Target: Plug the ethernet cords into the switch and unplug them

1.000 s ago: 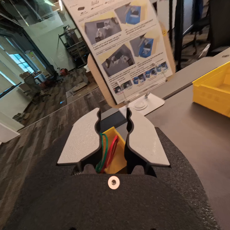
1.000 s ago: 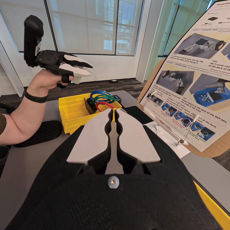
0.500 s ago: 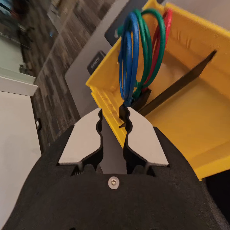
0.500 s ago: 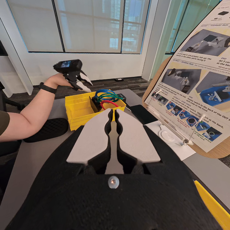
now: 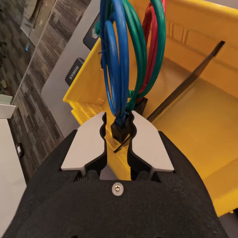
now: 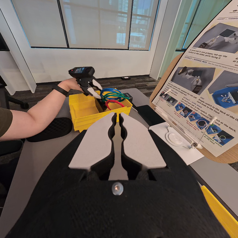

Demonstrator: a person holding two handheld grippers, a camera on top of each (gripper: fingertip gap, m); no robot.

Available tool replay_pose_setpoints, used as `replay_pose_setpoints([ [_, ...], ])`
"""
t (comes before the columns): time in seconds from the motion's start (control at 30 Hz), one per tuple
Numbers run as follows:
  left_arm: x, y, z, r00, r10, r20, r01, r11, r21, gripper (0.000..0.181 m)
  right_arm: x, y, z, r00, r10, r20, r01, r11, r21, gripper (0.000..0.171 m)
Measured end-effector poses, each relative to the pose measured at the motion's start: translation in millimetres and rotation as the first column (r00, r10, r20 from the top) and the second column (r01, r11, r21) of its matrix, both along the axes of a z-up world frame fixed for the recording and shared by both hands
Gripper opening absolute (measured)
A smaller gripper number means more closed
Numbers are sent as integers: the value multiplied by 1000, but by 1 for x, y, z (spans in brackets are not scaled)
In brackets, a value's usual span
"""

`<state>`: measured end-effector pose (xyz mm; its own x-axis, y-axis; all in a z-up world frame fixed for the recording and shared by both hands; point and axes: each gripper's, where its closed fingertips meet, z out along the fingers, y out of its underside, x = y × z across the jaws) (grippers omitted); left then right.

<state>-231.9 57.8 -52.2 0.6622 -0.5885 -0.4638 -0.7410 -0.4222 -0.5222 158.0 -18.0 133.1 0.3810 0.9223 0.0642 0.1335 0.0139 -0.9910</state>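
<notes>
Because the black switch (image 5: 119, 131) stands on edge in the far compartment of the yellow bin (image 5: 193, 115), against the dark divider (image 5: 186, 83) and with the blue cord (image 5: 115, 64), green cord (image 5: 140, 51) and red cord (image 5: 152, 45) rising from it in stiff coils, it looks like a small, light, rigid box that the springy cords could tip or drag if it is lifted carelessly. The left gripper (image 5: 117, 115) hangs over it with jaws spread, one finger on each side of the switch's near end and neither clearly touching it. The sound grip, I judge, is across the hard body below the plugs, not on the cords, which would flex and slide. The right gripper (image 6: 117, 114) waits over the counter (image 6: 38, 154), well short of the bin, its jaws nearly together with a thin gap and nothing between them. Smooth plastic may slip, so a firm squeeze seems wise.
</notes>
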Motion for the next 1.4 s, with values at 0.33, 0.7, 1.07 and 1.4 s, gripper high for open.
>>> replay_pose_setpoints([
  [0.33,-8,-16,20,951,-172,-256,119,970,-211,41,-6,3,-12,998,36,50,-34,999,-36,4],
  [0.7,-18,-18,-3,864,-387,-323,244,882,-404,49,-3,-3,-3,999,27,43,-27,1000,1,4],
  [1.07,-20,-2,4,928,-338,-154,249,874,-418,41,-11,-1,-12,995,25,94,-25,1000,2,4],
  [1.4,-11,1,-10,904,-391,-172,273,838,-472,37,-12,1,-16,994,26,109,-26,1000,-1,4],
])
